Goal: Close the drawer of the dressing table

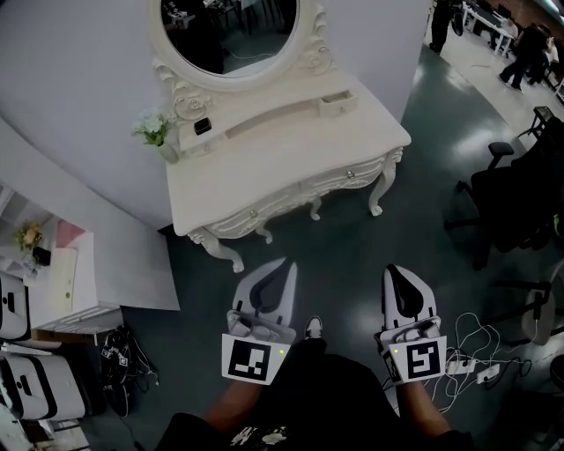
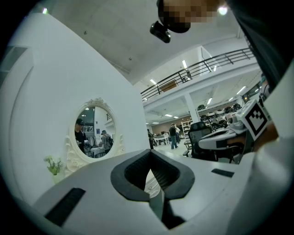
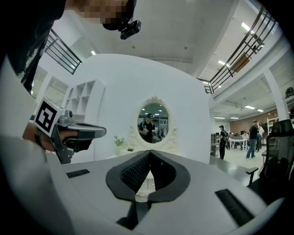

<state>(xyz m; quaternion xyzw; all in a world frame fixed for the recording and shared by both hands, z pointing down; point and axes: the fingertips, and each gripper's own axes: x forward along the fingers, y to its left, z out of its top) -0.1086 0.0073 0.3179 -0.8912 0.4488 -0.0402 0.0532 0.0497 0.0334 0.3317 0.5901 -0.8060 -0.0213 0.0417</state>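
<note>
Drawer (image 1: 337,103), the small one, is sitting at the right end of the raised shelf along the back of the table (image 1: 291,167). It's sticking out past the shelf front, so partly open. The table is standing against a curved white wall (image 1: 79,114), with an oval mirror (image 1: 231,26) rising behind the shelf. A small dark thing (image 1: 202,126) is lying at the shelf's left end, too small to tell what. Just left of it a flower pot (image 1: 155,130) is standing on the table's corner. A left knob (image 1: 254,213) and a right knob (image 1: 351,174) are showing on the carved front.

I'm holding both grippers level over the dark floor (image 1: 352,255) in front of the table. They're pointing toward it, side by side, well apart from the table and the drawer. On the left gripper (image 1: 285,262) the jaws are meeting at the tips: closed, gripping nothing. Only a bit of the pale table front is showing through the hollow between its pads. On the right gripper (image 1: 398,269) it's the same, jaws closed tip to tip and nothing held. Each gripper is showing at the edge of the other's view.

Further out, a black chair (image 1: 515,198) is standing right of the table. Cables (image 1: 471,357) are trailing on the floor near the right gripper. A white cabinet (image 1: 66,282) is standing at far left, and people (image 1: 520,48) are standing at top right.
</note>
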